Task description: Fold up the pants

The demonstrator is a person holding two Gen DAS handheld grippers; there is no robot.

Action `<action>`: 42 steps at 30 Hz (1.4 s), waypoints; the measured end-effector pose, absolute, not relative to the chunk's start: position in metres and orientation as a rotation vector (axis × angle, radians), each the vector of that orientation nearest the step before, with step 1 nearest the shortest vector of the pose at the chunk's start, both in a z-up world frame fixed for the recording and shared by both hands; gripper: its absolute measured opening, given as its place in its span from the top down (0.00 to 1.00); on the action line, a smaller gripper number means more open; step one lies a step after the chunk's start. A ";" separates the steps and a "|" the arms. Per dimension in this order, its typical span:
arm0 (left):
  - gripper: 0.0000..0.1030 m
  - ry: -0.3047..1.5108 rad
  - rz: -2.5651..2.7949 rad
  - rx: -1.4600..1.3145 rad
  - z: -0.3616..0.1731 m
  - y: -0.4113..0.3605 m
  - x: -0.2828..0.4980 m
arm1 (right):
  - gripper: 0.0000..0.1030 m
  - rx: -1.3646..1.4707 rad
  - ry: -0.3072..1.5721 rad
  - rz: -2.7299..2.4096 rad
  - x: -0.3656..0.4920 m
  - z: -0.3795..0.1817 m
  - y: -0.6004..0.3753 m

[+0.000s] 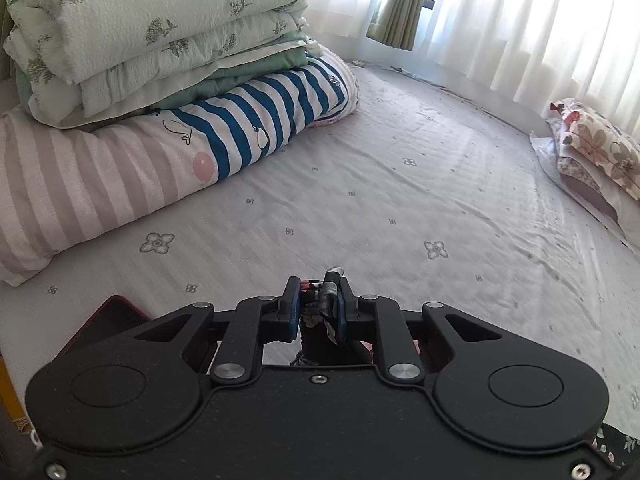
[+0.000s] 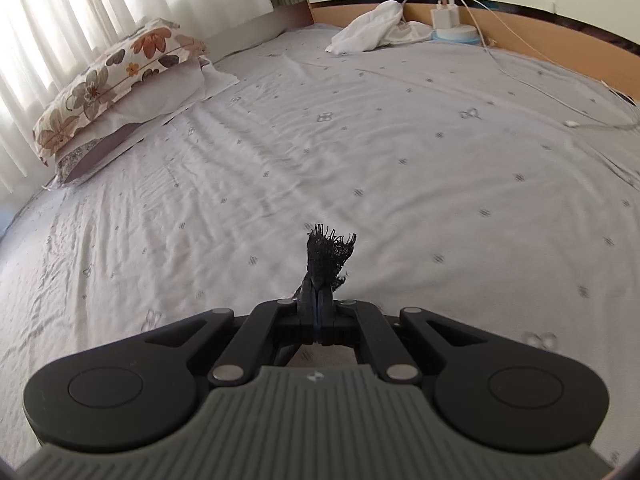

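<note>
The pants are dark fabric, mostly hidden below both grippers. In the left wrist view my left gripper (image 1: 319,300) is shut on a bunched part of the pants (image 1: 326,312), with a small metal-tipped piece sticking up between the fingers. A dark floral corner of the pants (image 1: 616,446) shows at the lower right. In the right wrist view my right gripper (image 2: 318,300) is shut on a frayed black edge of the pants (image 2: 329,254) that pokes up above the fingertips. Both grippers hold the fabric above the grey bed sheet (image 2: 360,152).
A pile of folded quilts and striped pillows (image 1: 152,80) lies at the left of the bed. A floral pillow (image 2: 108,76) lies by the curtains. White clothing (image 2: 372,26), a charger and a cable (image 2: 560,92) lie near the headboard. A dark red object (image 1: 104,324) sits near the bed's edge.
</note>
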State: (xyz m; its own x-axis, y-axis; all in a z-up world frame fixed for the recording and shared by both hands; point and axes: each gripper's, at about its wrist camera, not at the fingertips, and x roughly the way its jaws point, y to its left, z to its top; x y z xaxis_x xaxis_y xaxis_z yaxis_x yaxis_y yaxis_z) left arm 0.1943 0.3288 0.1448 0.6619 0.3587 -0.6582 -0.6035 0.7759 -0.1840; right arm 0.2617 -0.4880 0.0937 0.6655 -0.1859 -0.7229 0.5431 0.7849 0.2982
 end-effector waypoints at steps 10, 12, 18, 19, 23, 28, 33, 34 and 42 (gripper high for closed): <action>0.83 0.641 0.506 -0.389 0.151 0.321 0.107 | 0.98 0.580 0.675 -0.436 0.109 0.101 -0.507; 0.83 0.659 0.510 -0.386 0.142 0.322 0.090 | 0.98 0.597 0.680 -0.459 0.083 0.091 -0.512; 0.83 0.728 0.525 -0.416 0.102 0.325 0.050 | 0.98 0.746 0.737 -0.485 0.033 0.044 -0.537; 0.83 0.735 0.531 -0.412 0.096 0.324 0.046 | 0.98 0.750 0.745 -0.483 0.028 0.038 -0.537; 0.83 0.771 0.553 -0.414 0.075 0.323 0.035 | 0.98 0.742 0.760 -0.487 0.015 0.022 -0.536; 0.83 0.794 0.570 -0.381 0.062 0.321 0.035 | 0.95 0.719 0.776 -0.453 0.016 0.016 -0.537; 0.83 0.806 0.572 -0.361 0.060 0.317 0.040 | 0.94 0.661 0.788 -0.469 0.016 0.017 -0.533; 0.83 0.806 0.573 -0.367 0.059 0.317 0.041 | 0.94 0.654 0.787 -0.467 0.015 0.018 -0.534; 0.72 0.822 0.585 -0.348 0.057 0.314 0.044 | 0.43 0.607 0.785 -0.438 0.011 0.021 -0.532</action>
State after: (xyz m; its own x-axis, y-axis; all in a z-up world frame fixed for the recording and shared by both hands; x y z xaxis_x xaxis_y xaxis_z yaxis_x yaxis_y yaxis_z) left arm 0.0443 0.3141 0.0568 0.5371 0.3501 -0.7674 -0.6104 0.7892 -0.0672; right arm 0.0112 -0.5316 0.0214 0.6340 -0.1412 -0.7603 0.5727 0.7463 0.3390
